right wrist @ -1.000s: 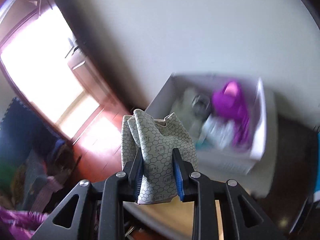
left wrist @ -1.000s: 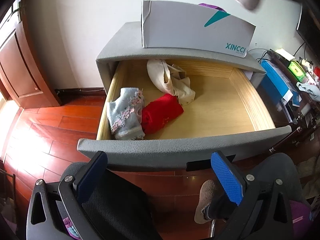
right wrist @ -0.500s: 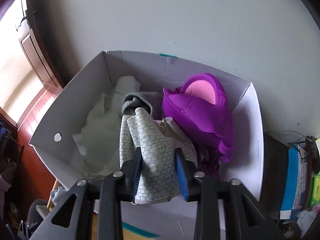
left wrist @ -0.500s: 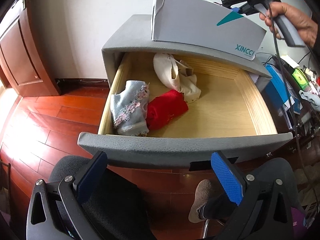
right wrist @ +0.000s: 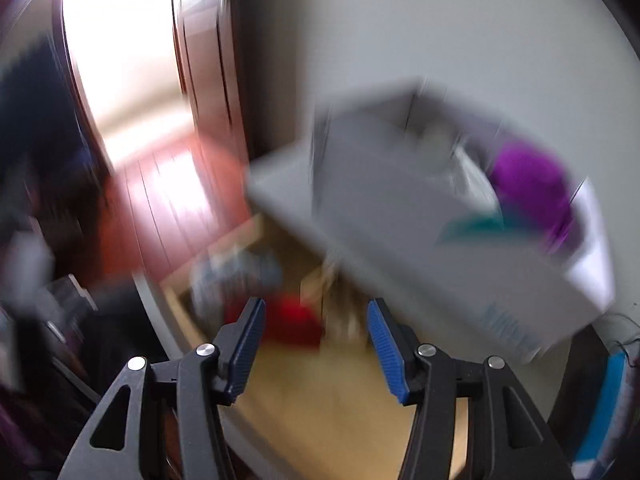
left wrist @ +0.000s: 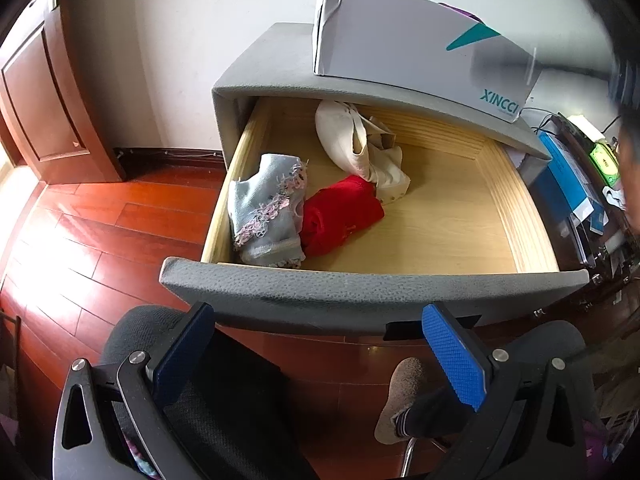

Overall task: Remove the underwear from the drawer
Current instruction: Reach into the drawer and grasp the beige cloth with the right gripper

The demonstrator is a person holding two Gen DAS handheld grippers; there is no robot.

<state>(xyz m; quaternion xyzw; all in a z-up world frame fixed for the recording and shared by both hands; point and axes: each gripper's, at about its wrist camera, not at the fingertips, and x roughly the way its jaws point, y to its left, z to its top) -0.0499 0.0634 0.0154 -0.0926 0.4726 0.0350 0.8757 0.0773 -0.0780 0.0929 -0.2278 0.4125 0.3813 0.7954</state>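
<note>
The open wooden drawer [left wrist: 516, 216] holds a light blue lace piece [left wrist: 266, 208], a red piece [left wrist: 340, 214] and a cream piece [left wrist: 360, 146]. A grey XINCCI box [left wrist: 400, 52] stands on the cabinet top; in the blurred right wrist view it [right wrist: 420, 220] holds a purple piece [right wrist: 528, 184]. My left gripper [left wrist: 320, 356] is open and empty, below the drawer front. My right gripper [right wrist: 316, 344] is open and empty, above the drawer with the red piece [right wrist: 292, 320] beyond it.
Red wooden floor [left wrist: 100, 232] and a brown door [left wrist: 40, 92] lie left of the cabinet. A cluttered dark stand with blue boxes [left wrist: 568, 176] is at the right. A slippered foot [left wrist: 400, 392] and chair are under my left gripper.
My right gripper has let go of the hexagon-patterned piece into the box, opened, and swung down towards the drawer. My left gripper has moved a little closer to the drawer.
</note>
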